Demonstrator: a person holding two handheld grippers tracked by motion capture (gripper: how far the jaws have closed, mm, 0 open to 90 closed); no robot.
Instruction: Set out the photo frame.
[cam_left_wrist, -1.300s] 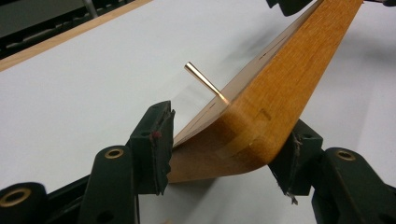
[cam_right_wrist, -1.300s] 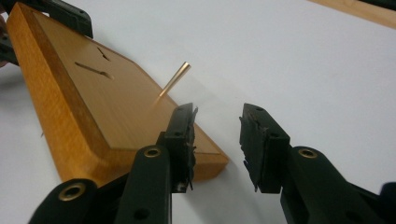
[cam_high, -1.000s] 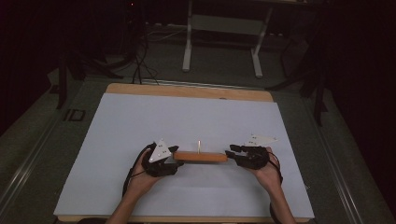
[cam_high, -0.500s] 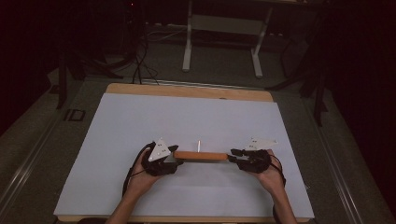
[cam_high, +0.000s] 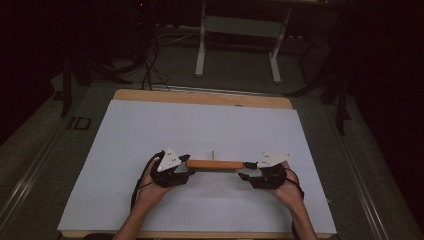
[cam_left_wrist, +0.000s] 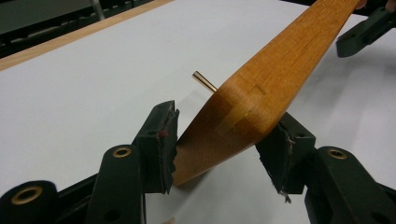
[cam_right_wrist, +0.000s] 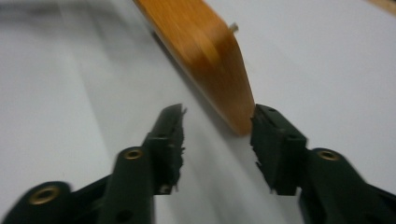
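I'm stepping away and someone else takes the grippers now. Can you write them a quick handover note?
Left gripper: shut on one end of the wooden bar, which is tilted on its edge.
Right gripper: its jaws have just opened; the bar's other end sits between them, one pad close to it, no grip.
The bar lies across the white table, a small metal pin jutting from its side.
Done: right release. Left: the left gripper's own release.

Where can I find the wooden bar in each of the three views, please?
High view: the wooden bar lies level at lower centre, between the two claws.
Left gripper view: it runs from between the jaws to the upper right.
Right gripper view: it runs from the upper centre down towards the right jaw.
Shared landmark: the small metal pin beside the bar.
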